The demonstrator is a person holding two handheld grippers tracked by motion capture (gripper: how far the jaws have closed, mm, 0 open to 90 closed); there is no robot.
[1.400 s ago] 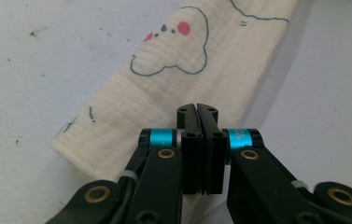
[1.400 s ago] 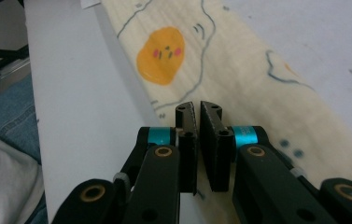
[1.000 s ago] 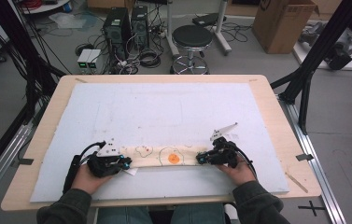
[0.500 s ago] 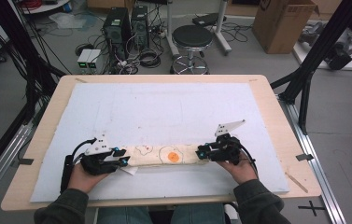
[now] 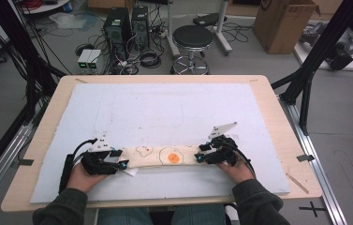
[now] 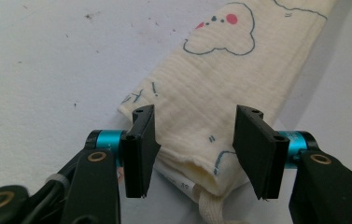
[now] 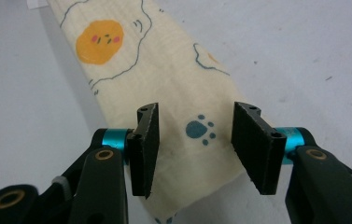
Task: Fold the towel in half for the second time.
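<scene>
Both sets of fingers have just been opening and now sit spread, left gripper [image 5: 118, 161] and right gripper [image 5: 201, 157] each straddling one end of the folded cloth [image 5: 165, 156], whose long axis lies crosswise on the tabletop [image 5: 165, 108] between them.

bg: black stool [image 5: 193, 36] behind table | cardboard box [image 5: 284, 21] far right on floor | 2 PC towers [image 5: 126, 23] w/ cables, far left | white mat [image 5: 174, 112] over wooden table [image 5: 277, 108]
</scene>
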